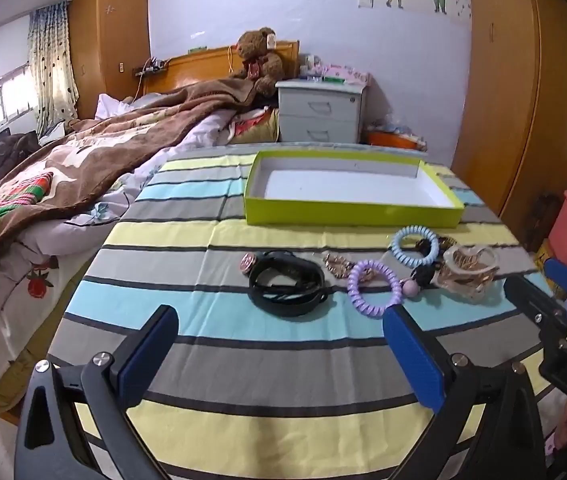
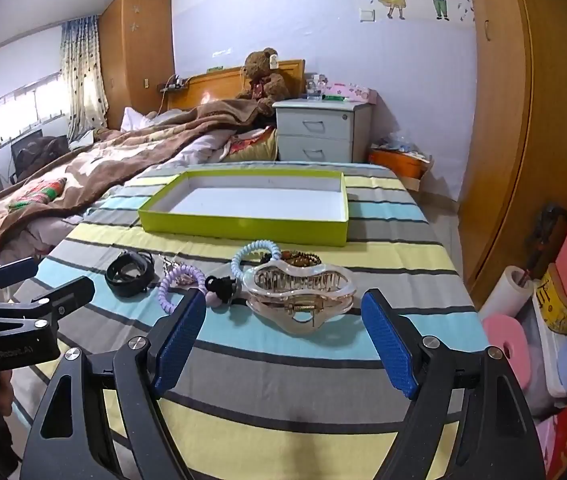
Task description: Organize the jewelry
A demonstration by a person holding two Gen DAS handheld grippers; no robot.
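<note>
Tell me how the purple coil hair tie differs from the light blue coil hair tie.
The purple coil hair tie lies nearer the grippers; the light blue coil hair tie lies nearer the green box. The purple one has a pale bead at its edge; the blue one shows none. Both are spiral rings lying flat on the striped cloth, outside the box.

Left gripper (image 1: 279, 356) and right gripper (image 2: 283, 340) tilt downward side by side, jaws wide apart, holding nothing.
</note>
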